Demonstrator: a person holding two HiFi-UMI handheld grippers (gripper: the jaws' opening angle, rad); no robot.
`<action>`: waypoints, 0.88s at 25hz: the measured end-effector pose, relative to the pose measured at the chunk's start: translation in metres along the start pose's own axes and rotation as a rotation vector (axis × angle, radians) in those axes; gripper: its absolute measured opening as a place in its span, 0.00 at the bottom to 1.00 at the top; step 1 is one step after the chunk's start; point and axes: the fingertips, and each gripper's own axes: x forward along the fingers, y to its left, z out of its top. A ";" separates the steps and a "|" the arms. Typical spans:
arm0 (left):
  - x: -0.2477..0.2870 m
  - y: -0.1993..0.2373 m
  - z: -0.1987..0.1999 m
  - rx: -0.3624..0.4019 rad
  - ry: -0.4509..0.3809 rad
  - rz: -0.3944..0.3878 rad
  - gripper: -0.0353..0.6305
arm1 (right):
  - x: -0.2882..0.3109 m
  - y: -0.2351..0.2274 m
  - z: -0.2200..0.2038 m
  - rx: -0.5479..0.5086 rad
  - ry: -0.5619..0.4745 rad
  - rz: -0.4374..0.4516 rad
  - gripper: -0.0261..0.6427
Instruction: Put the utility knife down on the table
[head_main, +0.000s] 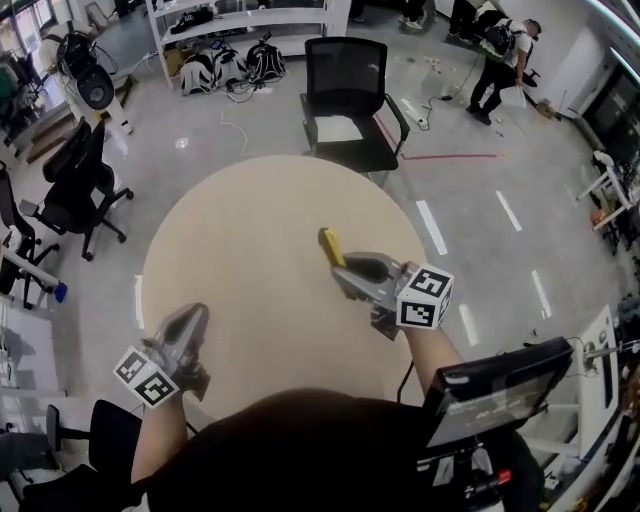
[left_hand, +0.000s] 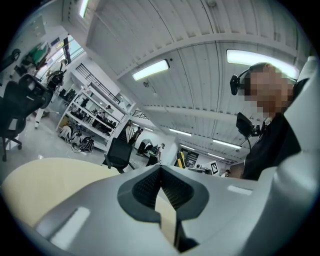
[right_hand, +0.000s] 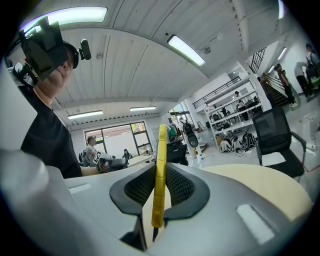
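In the head view the yellow utility knife (head_main: 330, 246) sticks out forward from my right gripper (head_main: 343, 270), above the right part of the round beige table (head_main: 250, 250). The right gripper view shows the knife (right_hand: 159, 170) standing on edge between the dark pads, so that gripper (right_hand: 159, 172) is shut on it. My left gripper (head_main: 196, 314) hovers over the table's near left edge. Its jaws meet at the tips with nothing between them in the left gripper view (left_hand: 161, 169).
A black office chair (head_main: 345, 100) stands at the table's far side, and more black chairs (head_main: 75, 180) are off to the left. A dark screen on a stand (head_main: 495, 390) sits close at the near right. Shelving (head_main: 240, 25) and a standing person (head_main: 500, 60) are far back.
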 end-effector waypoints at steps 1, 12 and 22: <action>0.003 0.006 0.001 0.005 0.004 0.006 0.05 | 0.003 -0.005 0.000 -0.002 0.003 0.002 0.15; 0.055 0.079 0.016 0.077 0.036 0.039 0.05 | 0.045 -0.081 -0.001 -0.009 0.026 -0.002 0.15; 0.106 0.155 0.007 0.077 0.053 0.042 0.05 | 0.101 -0.157 -0.013 -0.020 0.071 0.012 0.15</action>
